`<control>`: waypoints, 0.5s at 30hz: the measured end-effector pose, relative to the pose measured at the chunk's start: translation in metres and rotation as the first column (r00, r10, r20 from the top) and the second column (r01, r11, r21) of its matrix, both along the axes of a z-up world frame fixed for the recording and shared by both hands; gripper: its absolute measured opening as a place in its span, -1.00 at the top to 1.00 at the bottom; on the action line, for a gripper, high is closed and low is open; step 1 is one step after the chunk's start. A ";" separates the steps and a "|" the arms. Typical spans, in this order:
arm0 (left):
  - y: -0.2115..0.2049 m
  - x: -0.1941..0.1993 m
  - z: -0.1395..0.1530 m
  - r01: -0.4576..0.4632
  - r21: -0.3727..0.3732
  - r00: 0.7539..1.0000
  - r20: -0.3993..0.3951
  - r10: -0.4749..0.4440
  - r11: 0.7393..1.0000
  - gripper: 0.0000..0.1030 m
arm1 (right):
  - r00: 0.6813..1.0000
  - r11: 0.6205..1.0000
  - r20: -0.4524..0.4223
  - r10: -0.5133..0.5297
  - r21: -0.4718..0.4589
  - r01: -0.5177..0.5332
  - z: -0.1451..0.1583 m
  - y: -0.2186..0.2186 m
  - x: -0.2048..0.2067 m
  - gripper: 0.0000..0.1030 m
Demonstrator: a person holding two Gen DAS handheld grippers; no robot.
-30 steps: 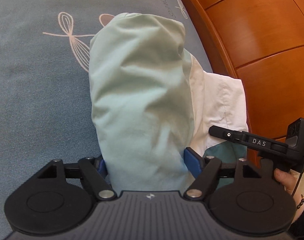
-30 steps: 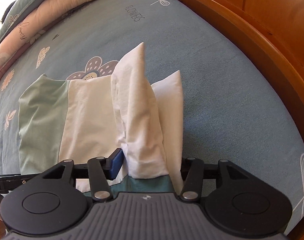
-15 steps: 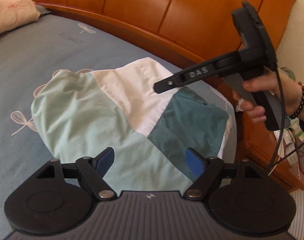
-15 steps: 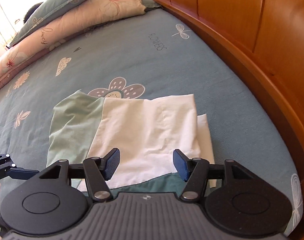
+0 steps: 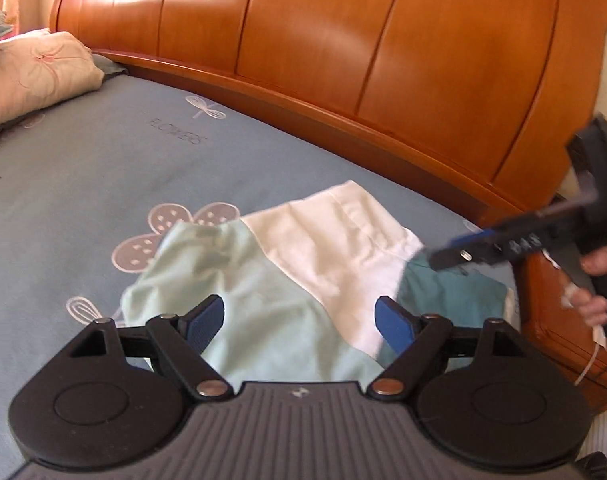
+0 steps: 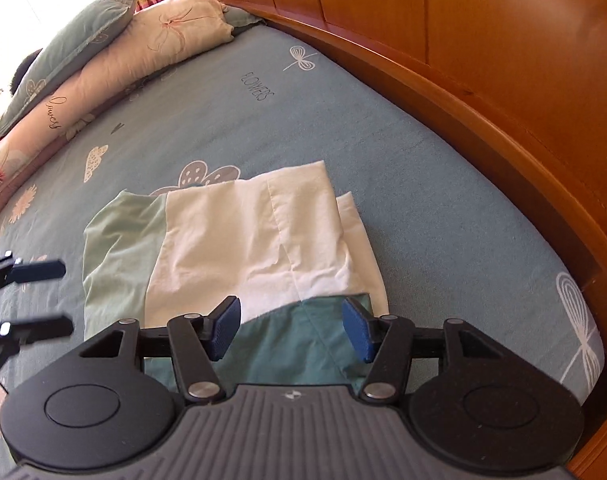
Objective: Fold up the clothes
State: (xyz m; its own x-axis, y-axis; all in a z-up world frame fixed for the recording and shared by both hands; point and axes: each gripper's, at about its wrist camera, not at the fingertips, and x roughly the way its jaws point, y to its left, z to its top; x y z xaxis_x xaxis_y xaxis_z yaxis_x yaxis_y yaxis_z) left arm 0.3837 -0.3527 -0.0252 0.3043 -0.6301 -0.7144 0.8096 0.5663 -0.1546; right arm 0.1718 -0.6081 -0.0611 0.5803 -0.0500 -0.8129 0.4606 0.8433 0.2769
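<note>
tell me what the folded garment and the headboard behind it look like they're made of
Folded garment: looks like thin woven fabric, maybe cotton; matte, with soft creases and a stitched seam across its mint, white and teal panels. Headboard: looks like wood with a glossy orange-brown varnish; faint grain and window glare show on its panels.

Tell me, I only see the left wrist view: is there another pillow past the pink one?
Observer: Yes. In the right wrist view a grey-green pillow lies on the pink pillow.
Operator: Is the right gripper holding the cloth?
Observer: No. The right gripper has open jaws, nothing between them; the cloth lies flat on the bed.
Operator: Does any white stick out on the far side?
Observer: Yes, a lower white layer juts out toward the headboard.
</note>
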 end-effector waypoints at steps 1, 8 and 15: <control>-0.006 0.012 -0.006 -0.013 0.009 1.000 0.016 0.013 1.000 -0.59 | 1.000 1.000 -0.008 -0.004 0.008 0.004 -0.006 0.004 -0.006 -0.20; -0.051 0.049 -0.063 0.009 0.157 0.999 0.048 -0.017 0.988 -0.59 | 0.998 0.998 0.020 -0.054 0.016 0.054 -0.028 0.019 -0.029 -0.20; -0.038 0.036 -0.027 -0.032 0.076 0.999 0.026 0.030 0.997 -0.59 | 0.999 0.996 0.038 0.002 -0.084 0.001 0.000 0.033 -0.033 -0.20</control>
